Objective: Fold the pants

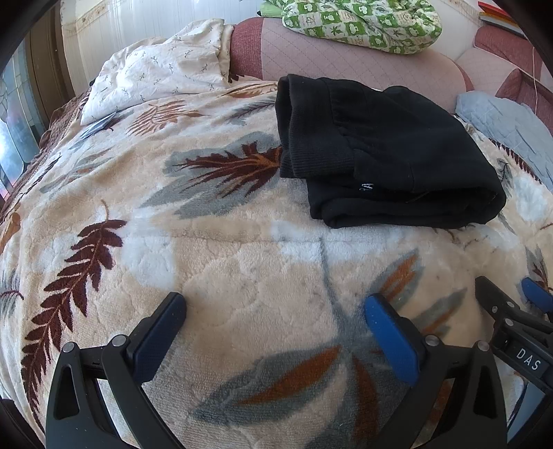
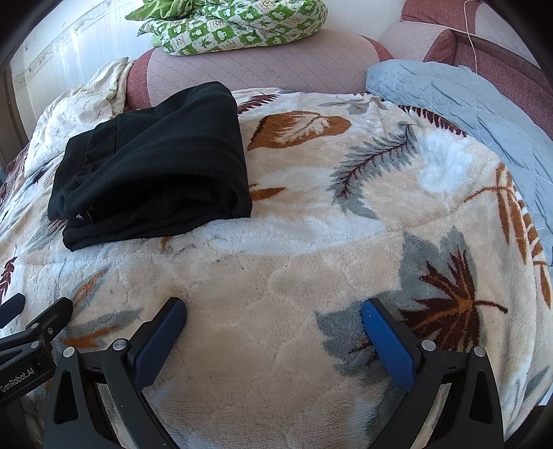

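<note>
While both pairs of tongs hang spread and empty above the bed, the black knit pants (image 1: 387,152) lie folded into a thick, roughly rectangular bundle on the plush leaf-patterned blanket (image 1: 221,262), near the pink quilted headboard cushion (image 1: 345,62); the bundle's long axis runs across the bed, its ribbed waistband end toward the cream leaf-print pillow (image 1: 162,69), its rounded fold toward the pale blue quilted cover (image 2: 484,114); a small white mark shows on the front edge; the left tongs (image 1: 274,328) and right tongs (image 2: 273,328) sit well apart from the pants, side by side; a green checked cloth (image 2: 235,24) lies atop the cushion.
</note>
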A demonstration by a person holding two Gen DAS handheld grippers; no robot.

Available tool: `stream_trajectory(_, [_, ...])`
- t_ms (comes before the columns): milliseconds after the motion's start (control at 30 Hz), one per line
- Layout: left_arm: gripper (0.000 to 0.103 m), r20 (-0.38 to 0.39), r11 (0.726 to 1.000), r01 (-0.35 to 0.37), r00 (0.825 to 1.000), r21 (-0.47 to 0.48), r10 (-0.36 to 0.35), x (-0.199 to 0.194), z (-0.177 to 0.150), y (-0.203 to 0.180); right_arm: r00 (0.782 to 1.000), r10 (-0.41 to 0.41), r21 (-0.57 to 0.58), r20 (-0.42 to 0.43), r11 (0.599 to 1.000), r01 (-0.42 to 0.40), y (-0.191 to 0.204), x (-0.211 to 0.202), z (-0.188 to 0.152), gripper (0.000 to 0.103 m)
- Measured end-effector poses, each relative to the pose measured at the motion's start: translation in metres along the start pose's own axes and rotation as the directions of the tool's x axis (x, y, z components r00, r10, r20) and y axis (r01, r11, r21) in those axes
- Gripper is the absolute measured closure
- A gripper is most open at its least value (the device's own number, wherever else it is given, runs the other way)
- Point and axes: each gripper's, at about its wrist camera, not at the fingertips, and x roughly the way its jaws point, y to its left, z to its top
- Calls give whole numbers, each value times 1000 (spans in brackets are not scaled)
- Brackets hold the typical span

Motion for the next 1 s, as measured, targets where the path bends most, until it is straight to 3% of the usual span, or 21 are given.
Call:
stream_trajectory(500, [0,-25,999,-38,999,9,38,-1,4,-2,1000,-1,-1,0,1000,1,1,0,1,0])
stream_trajectory(667, [0,112,993,-116,987,-24,118,-42,11,2,999,38,-1,-29,999,-38,-3,1,5,0])
stream_trajectory(767, [0,237,991,-125,962,-49,133,-83,19,5,990,138,22,-39,990,-137,-14,-7,7,0])
stream_trajectory(833, [0,294,992,-106,948,-74,123,-107,24,8,980,198,99,-18,976,-196,-25,-17,5,0])
stream_trajectory(900, [0,322,992,-88,940,-88,112,-125,25,8,967,252,202,37,946,-254,-37,-34,2,0])
stream_trajectory(1000, [0,323,992,-103,939,-67,119,-137,25,1,959,279,215,49,935,-282,-33,-54,5,0])
